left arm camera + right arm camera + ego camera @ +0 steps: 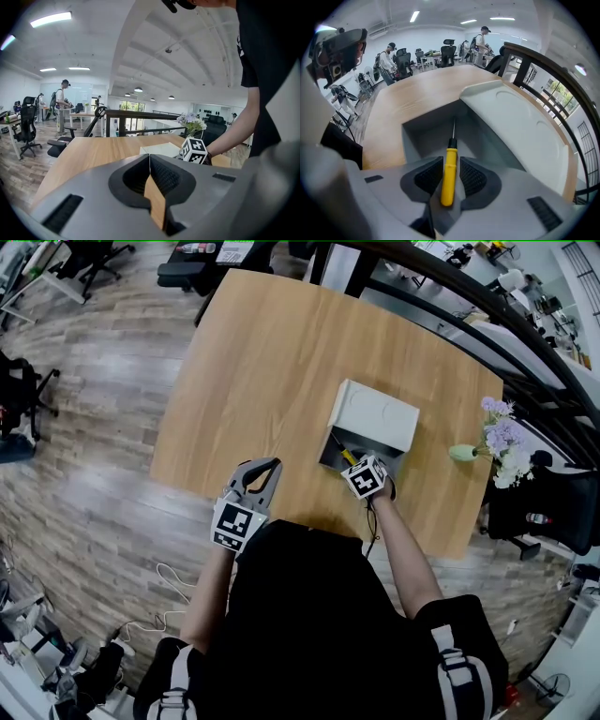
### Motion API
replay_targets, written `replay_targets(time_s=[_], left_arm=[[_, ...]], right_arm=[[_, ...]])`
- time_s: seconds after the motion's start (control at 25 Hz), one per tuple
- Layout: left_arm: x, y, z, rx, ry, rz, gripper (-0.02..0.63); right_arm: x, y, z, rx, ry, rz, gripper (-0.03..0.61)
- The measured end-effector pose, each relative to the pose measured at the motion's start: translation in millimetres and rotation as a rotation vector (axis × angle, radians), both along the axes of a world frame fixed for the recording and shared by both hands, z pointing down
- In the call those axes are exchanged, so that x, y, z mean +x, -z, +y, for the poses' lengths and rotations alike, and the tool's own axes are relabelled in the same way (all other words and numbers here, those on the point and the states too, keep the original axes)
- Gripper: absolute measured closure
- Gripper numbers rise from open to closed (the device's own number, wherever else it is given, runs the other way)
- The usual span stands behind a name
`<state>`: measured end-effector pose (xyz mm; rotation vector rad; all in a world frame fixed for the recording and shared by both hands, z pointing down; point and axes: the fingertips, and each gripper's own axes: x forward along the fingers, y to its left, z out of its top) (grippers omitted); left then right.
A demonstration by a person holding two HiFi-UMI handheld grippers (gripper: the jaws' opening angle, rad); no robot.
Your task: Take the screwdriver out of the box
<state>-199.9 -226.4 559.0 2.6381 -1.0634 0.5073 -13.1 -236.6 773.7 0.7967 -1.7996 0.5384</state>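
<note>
A grey box (349, 448) stands open on the wooden table (253, 362), its pale lid (377, 414) tipped back. My right gripper (356, 468) is at the box's near edge, shut on the yellow handle of the screwdriver (450, 174). The thin shaft points down into the box's grey inside (433, 133), and the raised lid (520, 124) lies to the right. A bit of the yellow handle (347, 457) shows by the marker cube. My left gripper (270, 467) hovers at the table's near edge, left of the box, shut on nothing; its jaws meet in front of the table (84, 157).
A vase of pale purple flowers (499, 439) stands at the table's right end. A dark railing (487, 324) runs behind the table. Office chairs (192, 268) stand beyond the far edge, and cables (159, 601) lie on the floor at lower left.
</note>
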Motion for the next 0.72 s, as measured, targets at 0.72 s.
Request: replay_targets(time_s=[0.72], left_arm=[[14.2,-1.1,-7.2,0.001,-0.031,0.009,0.591]], right_arm=[[6.8,-11.5,-3.9,-0.013,-0.045,-0.006,0.486]])
